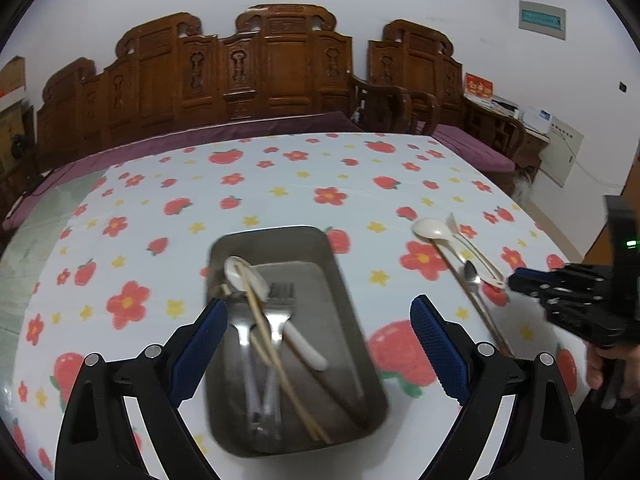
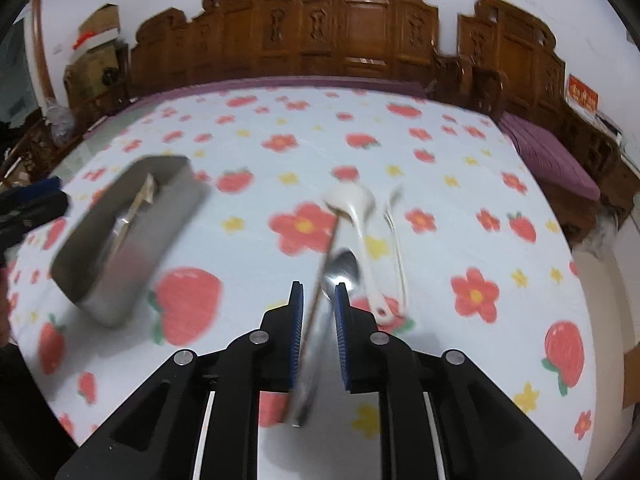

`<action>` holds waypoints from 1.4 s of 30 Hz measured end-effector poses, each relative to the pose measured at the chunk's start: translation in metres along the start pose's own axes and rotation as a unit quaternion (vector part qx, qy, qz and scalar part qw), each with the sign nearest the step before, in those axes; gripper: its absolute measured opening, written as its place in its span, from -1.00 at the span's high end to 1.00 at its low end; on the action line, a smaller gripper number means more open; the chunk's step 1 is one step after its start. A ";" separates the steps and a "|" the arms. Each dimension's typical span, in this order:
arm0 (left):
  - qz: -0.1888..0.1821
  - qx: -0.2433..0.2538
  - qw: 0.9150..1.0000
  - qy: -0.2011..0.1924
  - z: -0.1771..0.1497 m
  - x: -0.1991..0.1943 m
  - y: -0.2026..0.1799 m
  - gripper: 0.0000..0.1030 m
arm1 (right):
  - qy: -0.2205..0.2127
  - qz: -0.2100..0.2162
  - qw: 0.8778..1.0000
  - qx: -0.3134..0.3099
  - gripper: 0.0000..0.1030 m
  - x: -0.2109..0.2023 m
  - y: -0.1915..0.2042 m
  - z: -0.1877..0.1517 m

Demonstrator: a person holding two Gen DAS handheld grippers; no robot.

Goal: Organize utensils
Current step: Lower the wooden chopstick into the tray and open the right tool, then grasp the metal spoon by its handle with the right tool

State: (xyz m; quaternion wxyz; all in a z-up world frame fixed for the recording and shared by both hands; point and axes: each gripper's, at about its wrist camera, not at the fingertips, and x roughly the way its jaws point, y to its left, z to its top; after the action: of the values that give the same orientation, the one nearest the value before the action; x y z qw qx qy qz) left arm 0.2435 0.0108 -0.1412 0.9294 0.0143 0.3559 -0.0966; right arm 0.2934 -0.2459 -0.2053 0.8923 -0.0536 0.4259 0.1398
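- Left gripper (image 1: 318,344) — jaws spread wide apart, blue pads facing each other, nothing between them; fingers point forward and downward.
- Right gripper (image 2: 318,292) — jaws drawn close with a narrow gap between the blue pads; whether they clamp anything cannot be determined.
- Right hand (image 1: 600,364) — wrapped around the right gripper's handle, at the edge of the left wrist view.

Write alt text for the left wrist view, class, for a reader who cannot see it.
A metal tray on a flower-and-strawberry tablecloth holds a white spoon, a fork, a metal spoon and chopsticks, seen between the open left tool. More utensils lie right of the tray, beside the right tool.
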 end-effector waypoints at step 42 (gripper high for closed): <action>-0.008 0.055 0.997 0.058 -0.023 0.046 -0.111 -0.73 | -0.005 0.057 0.998 0.031 0.41 0.027 -0.057 0.009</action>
State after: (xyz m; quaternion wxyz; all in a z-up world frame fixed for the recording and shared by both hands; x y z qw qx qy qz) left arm 0.2411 -0.1037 -0.1839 0.9041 0.0679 0.4038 -0.1223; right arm 0.3331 -0.2928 -0.2219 0.8861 -0.0003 0.4281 0.1776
